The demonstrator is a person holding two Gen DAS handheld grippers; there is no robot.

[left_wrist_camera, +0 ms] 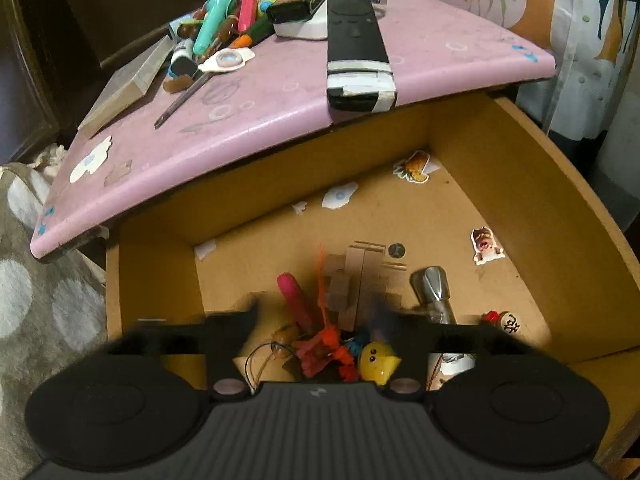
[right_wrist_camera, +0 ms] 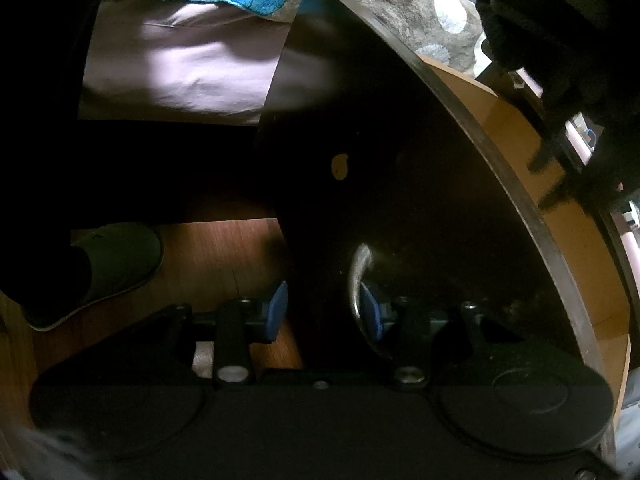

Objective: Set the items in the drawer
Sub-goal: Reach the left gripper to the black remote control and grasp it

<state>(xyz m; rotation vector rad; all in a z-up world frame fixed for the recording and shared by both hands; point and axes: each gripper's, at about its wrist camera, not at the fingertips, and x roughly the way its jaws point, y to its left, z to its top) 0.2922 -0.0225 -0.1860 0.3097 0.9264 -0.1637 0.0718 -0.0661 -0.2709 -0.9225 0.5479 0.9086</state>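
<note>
The left wrist view looks down into an open brown drawer (left_wrist_camera: 500, 208) under a pink tabletop (left_wrist_camera: 256, 112). In the drawer lie a pink pen (left_wrist_camera: 294, 296), a wooden block puzzle (left_wrist_camera: 360, 280), a metal piece (left_wrist_camera: 434, 288), a yellow toy (left_wrist_camera: 378, 362) and orange string (left_wrist_camera: 324, 344). My left gripper (left_wrist_camera: 326, 320) is open and empty just above them. On the tabletop lie a black remote (left_wrist_camera: 356, 44), a screwdriver (left_wrist_camera: 188, 94) and a pile of pens and toys (left_wrist_camera: 240, 12). In the right wrist view my right gripper (right_wrist_camera: 324, 308) is open by the dark drawer front (right_wrist_camera: 380, 160), its right blue pad (right_wrist_camera: 370, 312) beside the metal handle (right_wrist_camera: 358, 280).
A flat box (left_wrist_camera: 128, 80) lies at the tabletop's left edge. Stickers dot the drawer floor (left_wrist_camera: 486, 244). A grey spotted rug (left_wrist_camera: 36, 300) lies left of the drawer. A grey slipper (right_wrist_camera: 116, 260) rests on the wood floor (right_wrist_camera: 216, 256). A curtain (left_wrist_camera: 580, 20) hangs behind.
</note>
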